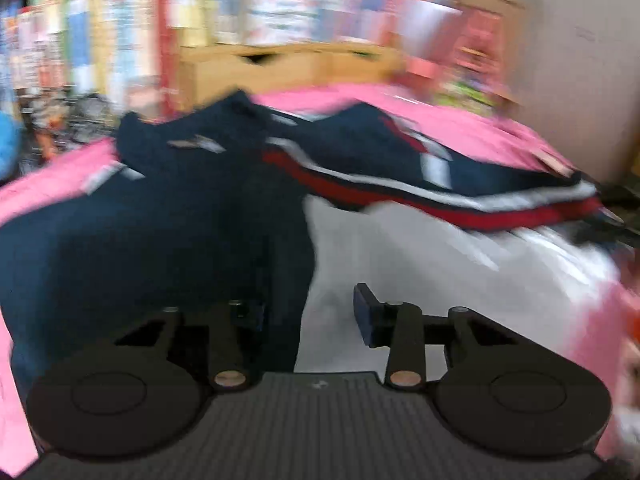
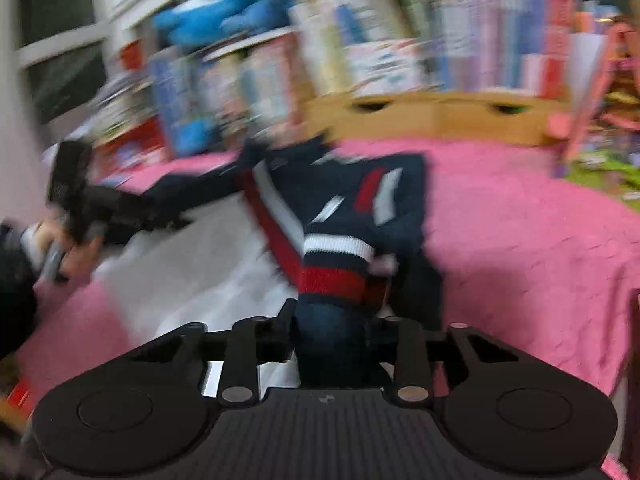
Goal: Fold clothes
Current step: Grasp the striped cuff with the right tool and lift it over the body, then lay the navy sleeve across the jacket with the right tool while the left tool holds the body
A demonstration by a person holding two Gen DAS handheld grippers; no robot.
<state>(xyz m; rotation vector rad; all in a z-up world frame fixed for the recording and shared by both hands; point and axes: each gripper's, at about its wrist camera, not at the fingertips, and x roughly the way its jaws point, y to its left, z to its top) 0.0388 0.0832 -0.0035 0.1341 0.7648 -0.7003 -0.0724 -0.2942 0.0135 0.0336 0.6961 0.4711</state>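
L wrist view: left gripper (image 1: 308,316) angled down over navy knit sweater w/ red-white stripes (image 1: 168,216), lying on pink bedspread (image 1: 472,136) and white cloth (image 1: 432,264). Jaws part-open, nothing gripped.

R wrist view: right gripper (image 2: 334,330) tilted down, jaws narrow, around sweater's striped cuff (image 2: 336,268); grip: can't tell. Person's hand (image 2: 76,248) holds left gripper (image 2: 168,220) at far left.

Nothing here can be read. The spines and covers of the books (image 2: 400,40) on the shelf carry print, but motion blur smears it all into coloured streaks. The navy sweater (image 2: 360,208) shows only red and white stripes and pale patches whose lettering, if any, I cannot make out.
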